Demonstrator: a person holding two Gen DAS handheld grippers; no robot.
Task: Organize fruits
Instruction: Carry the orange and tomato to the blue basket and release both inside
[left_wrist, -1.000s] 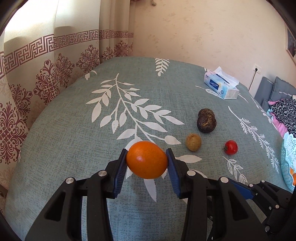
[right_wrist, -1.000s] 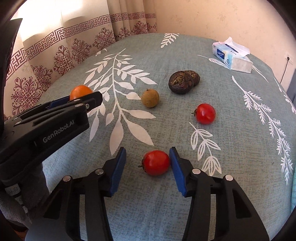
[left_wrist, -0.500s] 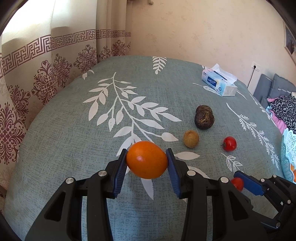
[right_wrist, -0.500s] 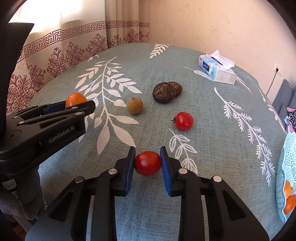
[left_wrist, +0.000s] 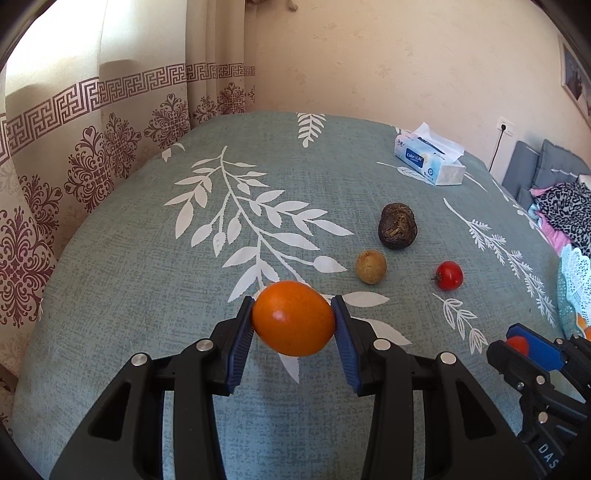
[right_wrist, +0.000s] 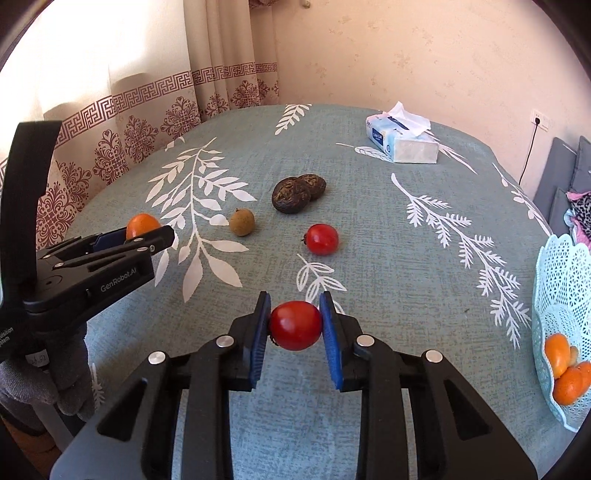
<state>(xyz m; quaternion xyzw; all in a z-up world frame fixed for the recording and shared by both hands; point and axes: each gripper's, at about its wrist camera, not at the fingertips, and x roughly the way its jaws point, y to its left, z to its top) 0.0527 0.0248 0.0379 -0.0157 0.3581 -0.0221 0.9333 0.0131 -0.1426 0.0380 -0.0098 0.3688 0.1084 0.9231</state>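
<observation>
Gripping the orange (left_wrist: 293, 318) at lower centre of the left wrist view: left gripper (left_wrist: 293, 325) clamped on it from both sides, pads on the widest part, fruit lifted clear of the tablecloth (left_wrist: 147, 258), likely ready for carrying. Loose on the cloth to the right of centre: a small tan fruit (left_wrist: 371, 266), a dark wrinkled fruit (left_wrist: 398, 226) above it, a tomato on the cloth (left_wrist: 448, 275) further right. Tissue box (left_wrist: 428, 158) at upper right, apart from the fruit. At the far right edge, a sliver of the pale blue basket (left_wrist: 574, 280); at lower right, the other tool seen side-on with something red in its tip.

Clenching a tomato (right_wrist: 295, 325) at lower centre of the right wrist view: right gripper (right_wrist: 295, 326) closed on it, pads on both flanks, fruit apparently just off the cloth. Basket at the right edge already holding orange-coloured fruits (right_wrist: 565, 369), so probably the destination for both held pieces. Left tool at mid left, orange in its tip, held by a gloved hand (right_wrist: 44, 380). Still unsorted in the middle of the frame: second tomato, tan fruit, two dark fruits.
</observation>
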